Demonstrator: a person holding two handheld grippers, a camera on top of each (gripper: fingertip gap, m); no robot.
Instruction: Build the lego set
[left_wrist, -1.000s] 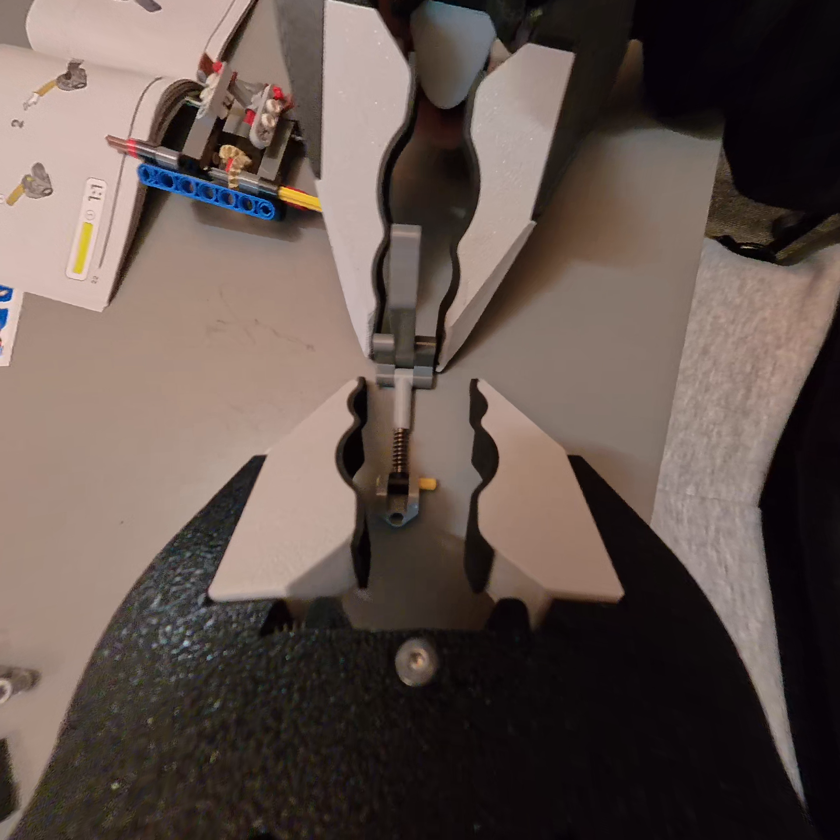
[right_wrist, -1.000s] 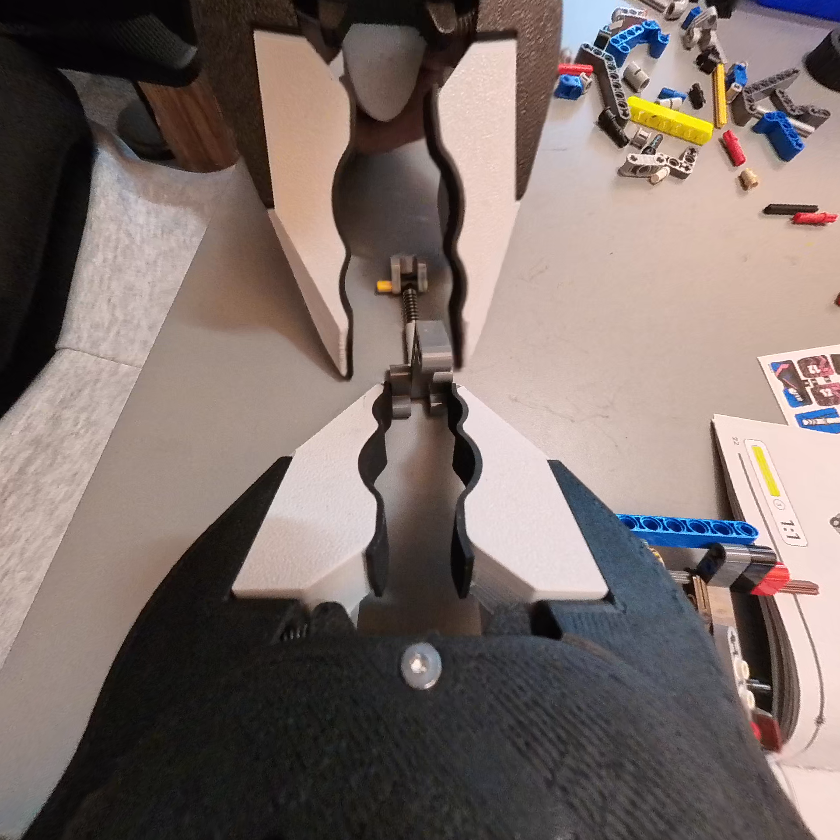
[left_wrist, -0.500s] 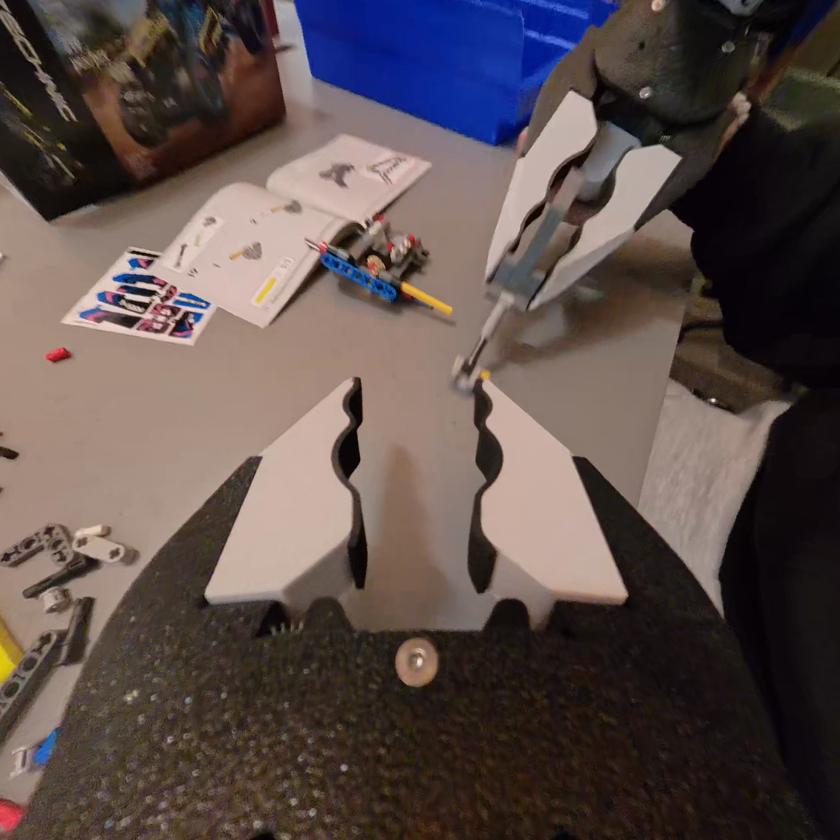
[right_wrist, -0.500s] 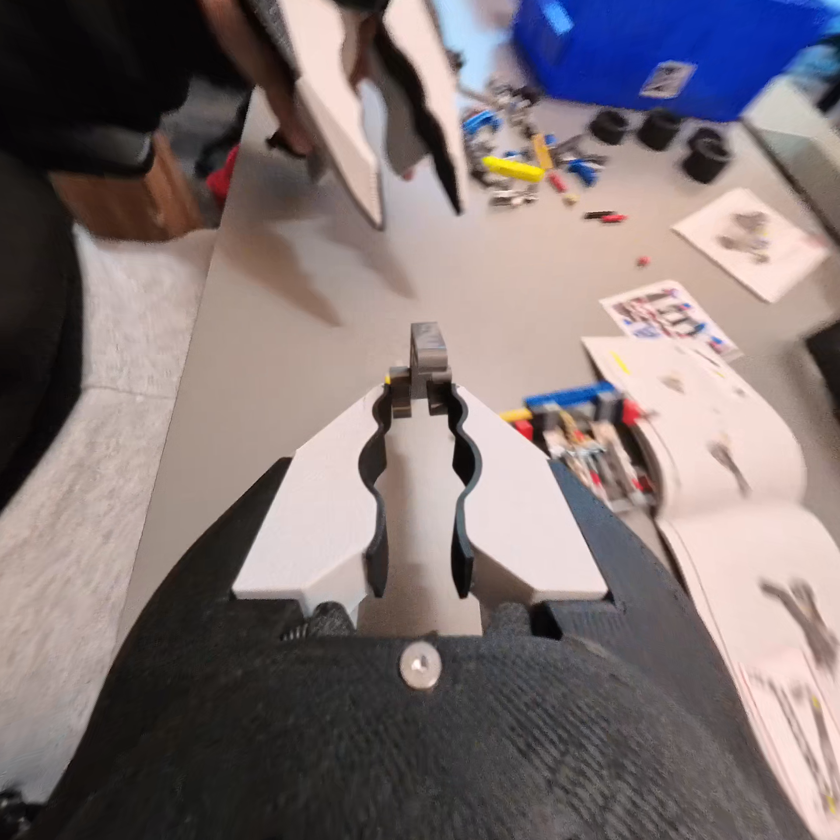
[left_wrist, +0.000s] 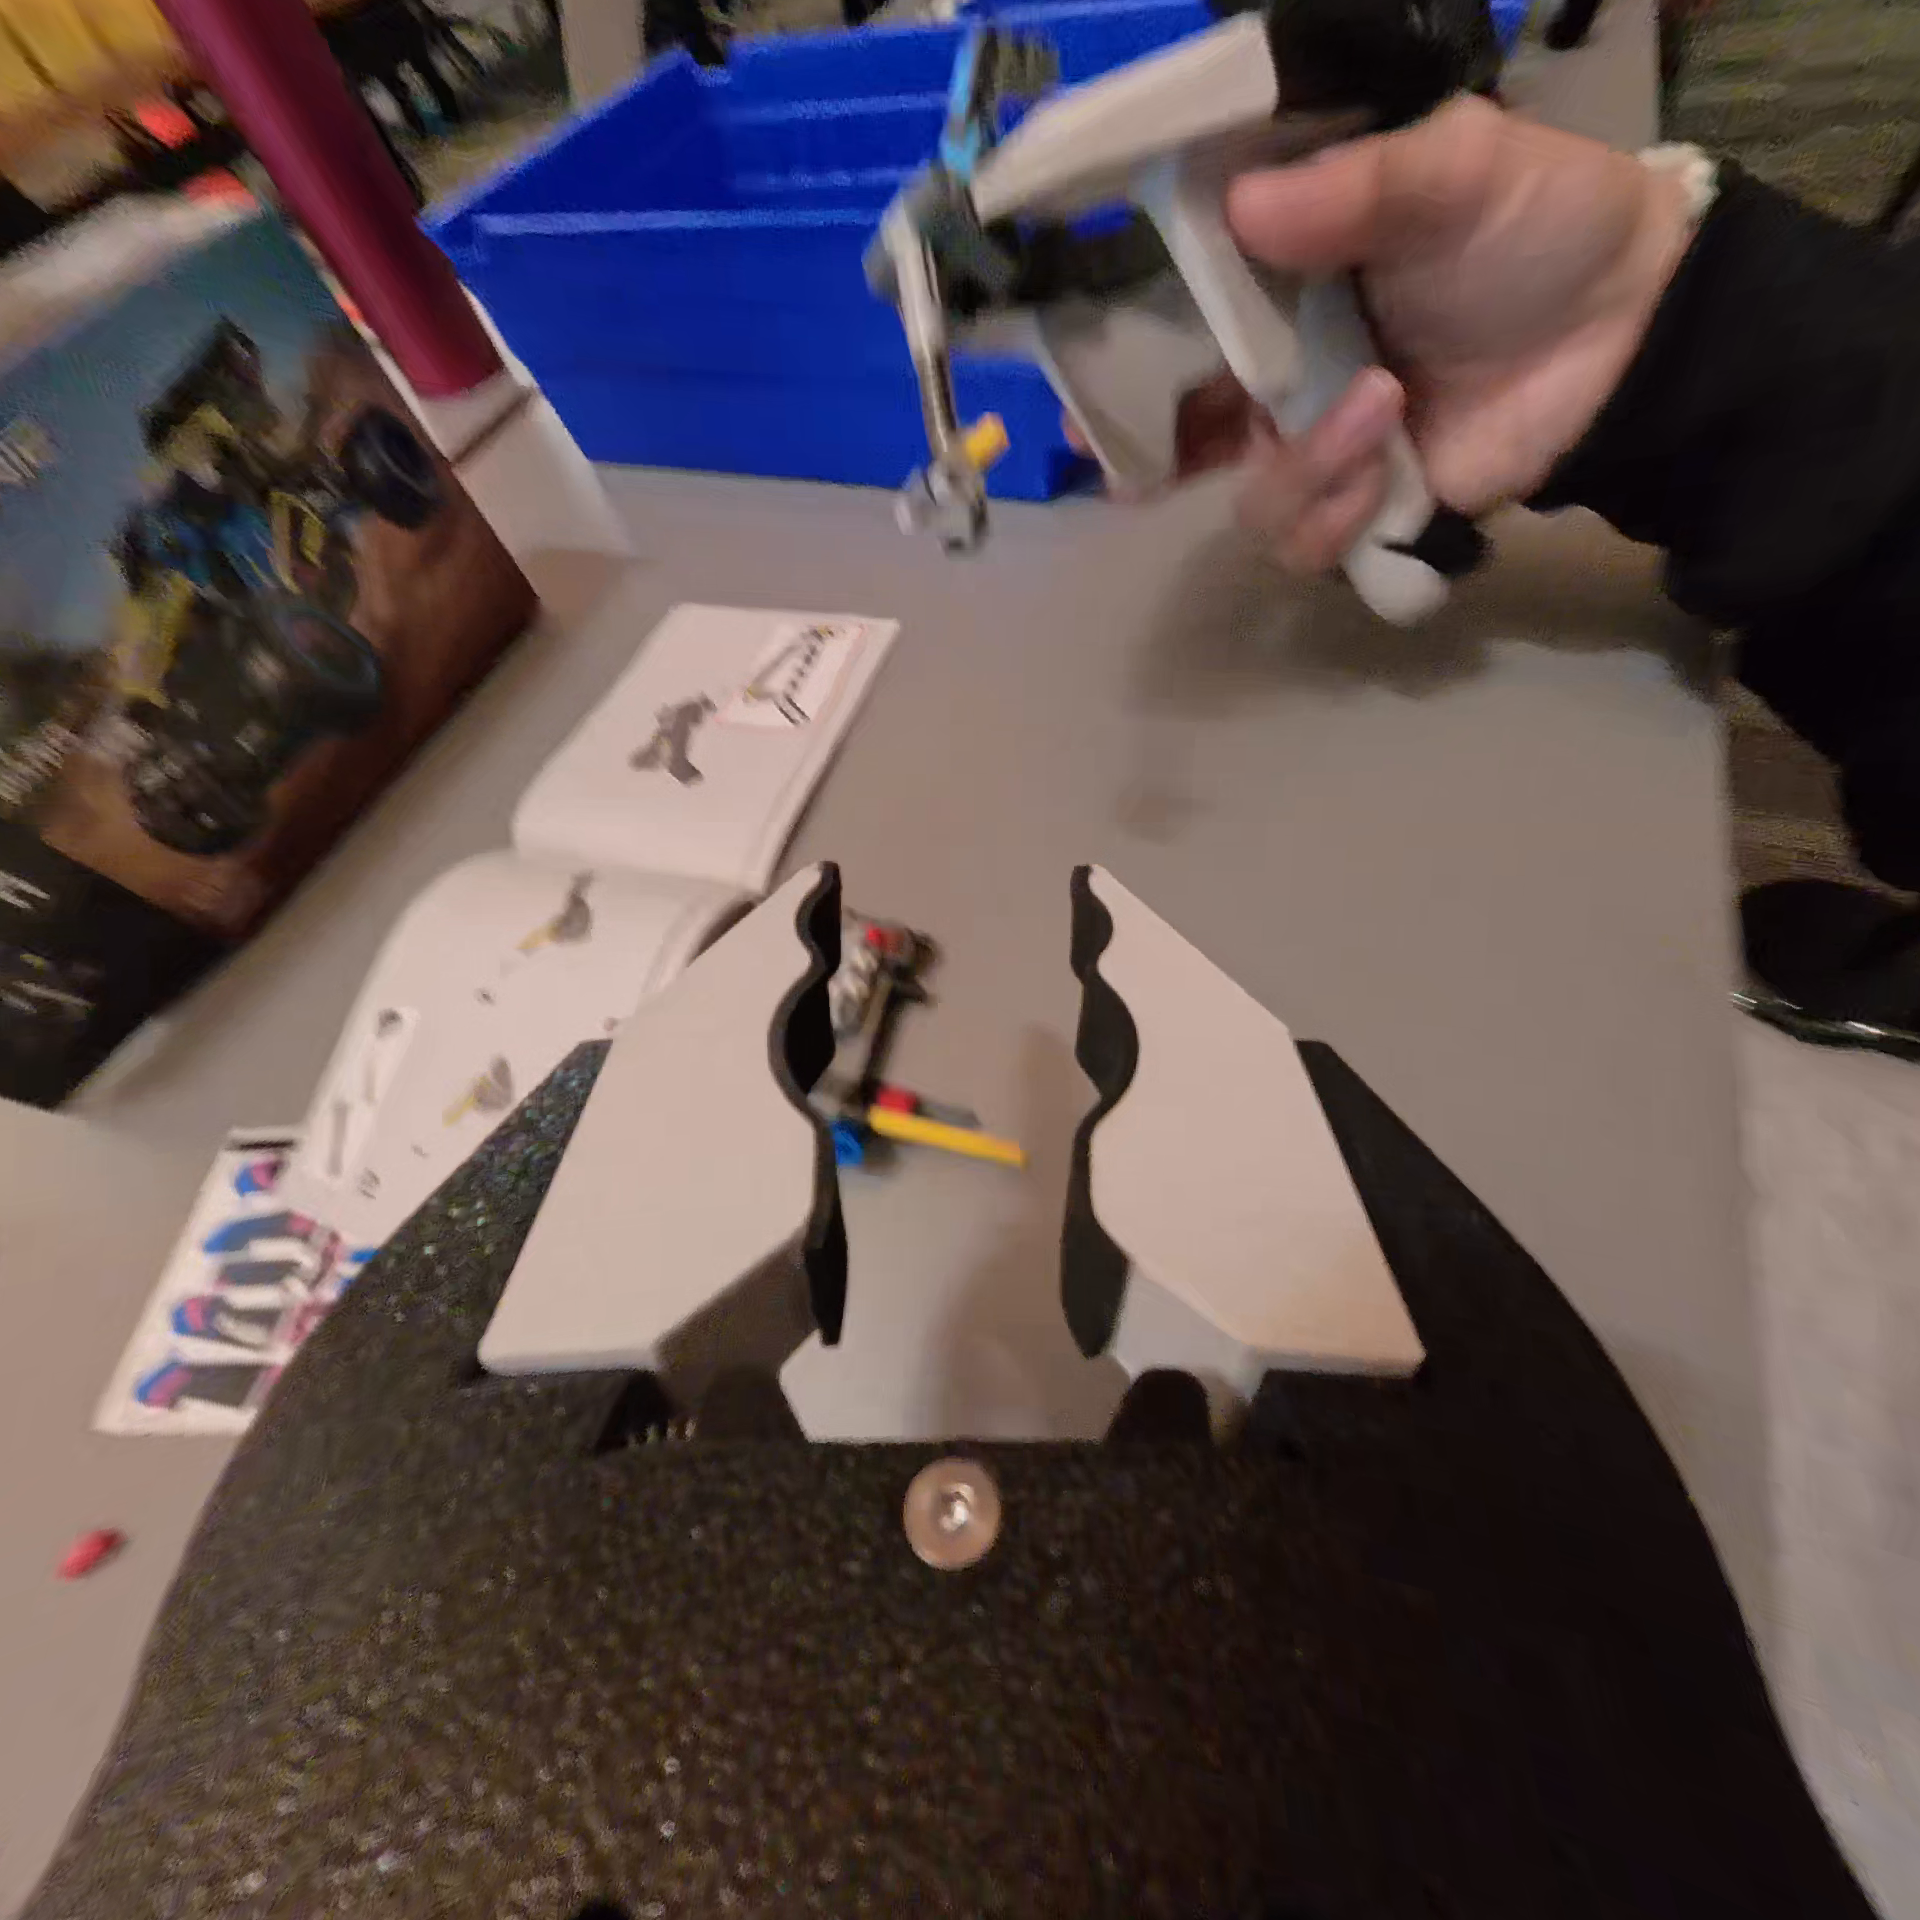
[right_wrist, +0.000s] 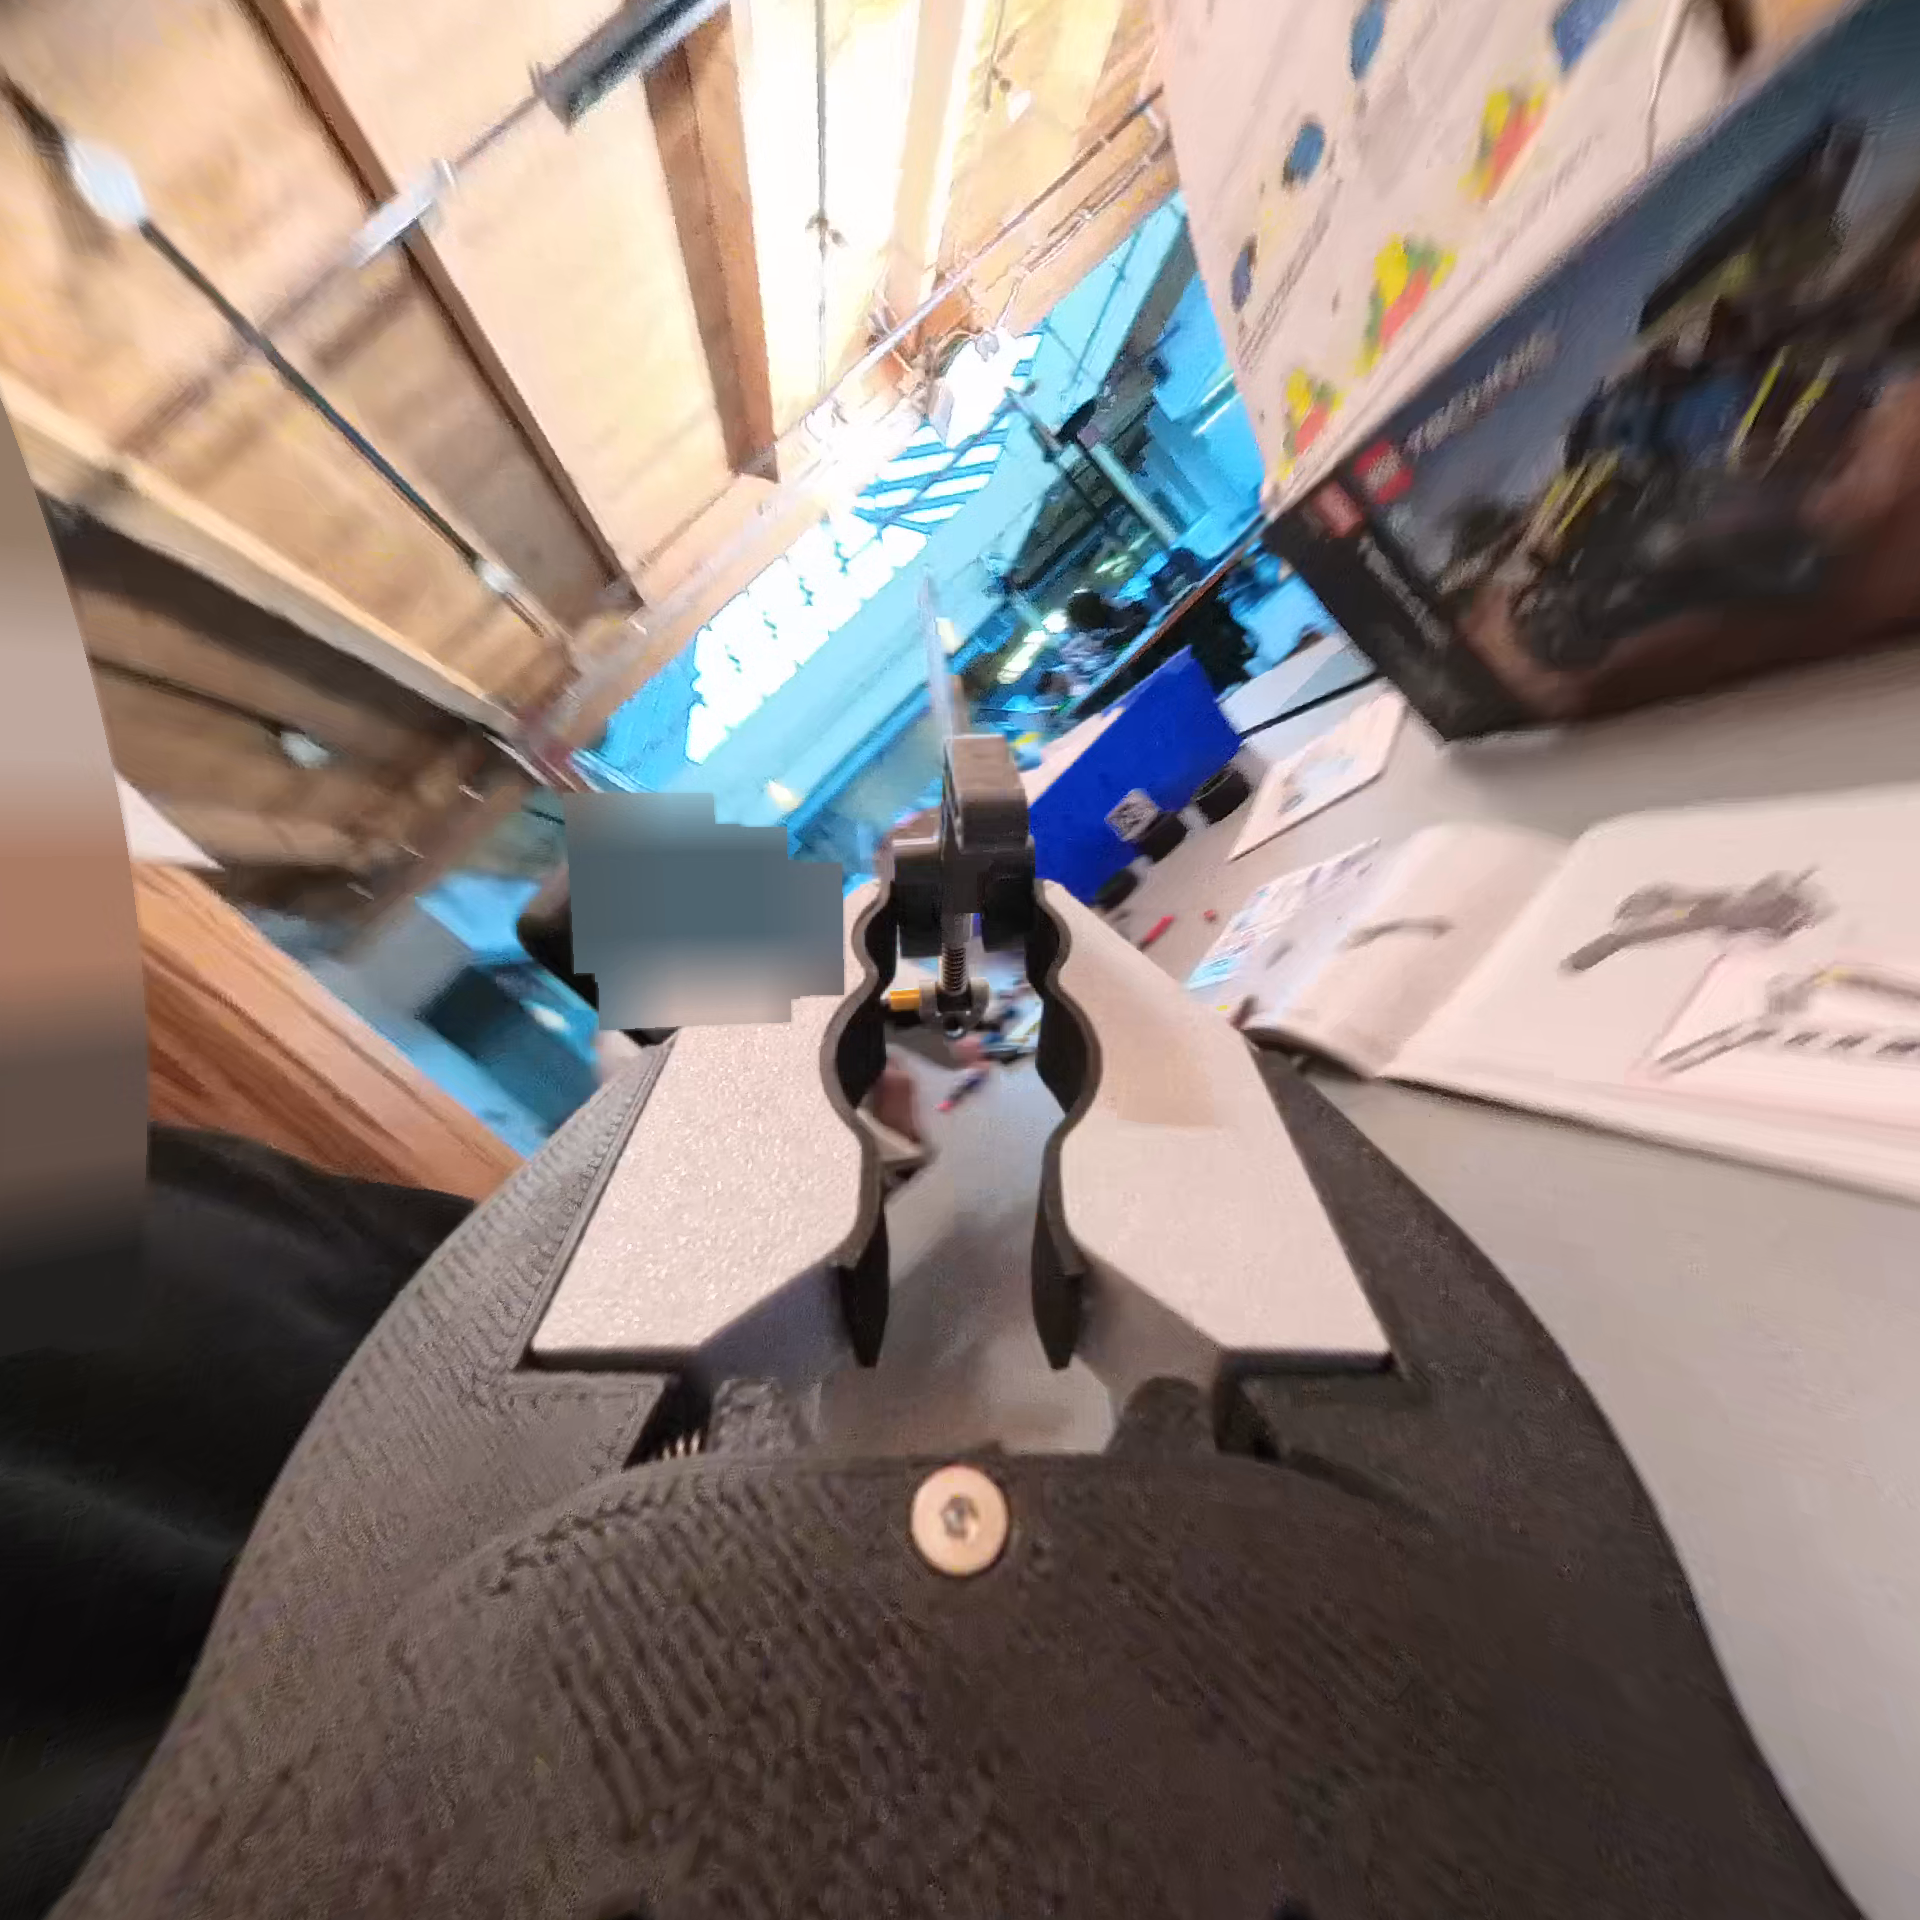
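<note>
My left gripper (left_wrist: 953, 883) is open and empty, held above the grey table (left_wrist: 1403, 935). Between its fingers, on the table, lies the partly built lego assembly (left_wrist: 878, 997) with a yellow axle (left_wrist: 945, 1135) sticking out. A hand holds my right gripper (left_wrist: 935, 229) high at the top right. It is shut on a grey lego connector (right_wrist: 982, 821), from which a spring shock absorber (left_wrist: 940, 436) with a small yellow pin hangs down. In the right wrist view the spring part (right_wrist: 956, 961) shows between the fingertips of my right gripper (right_wrist: 961, 899), which is tilted upward.
An open instruction booklet (left_wrist: 717, 748) lies beyond the assembly and also shows in the right wrist view (right_wrist: 1558, 966). A sticker sheet (left_wrist: 239, 1278) and a small red piece (left_wrist: 91, 1551) lie left. The set's box (left_wrist: 208, 623) stands far left, blue bins (left_wrist: 727, 260) behind.
My left gripper has drawn back from the shock absorber and now looks over the assembly. My right gripper has lifted the connector and shock absorber off the table and tilted up.
</note>
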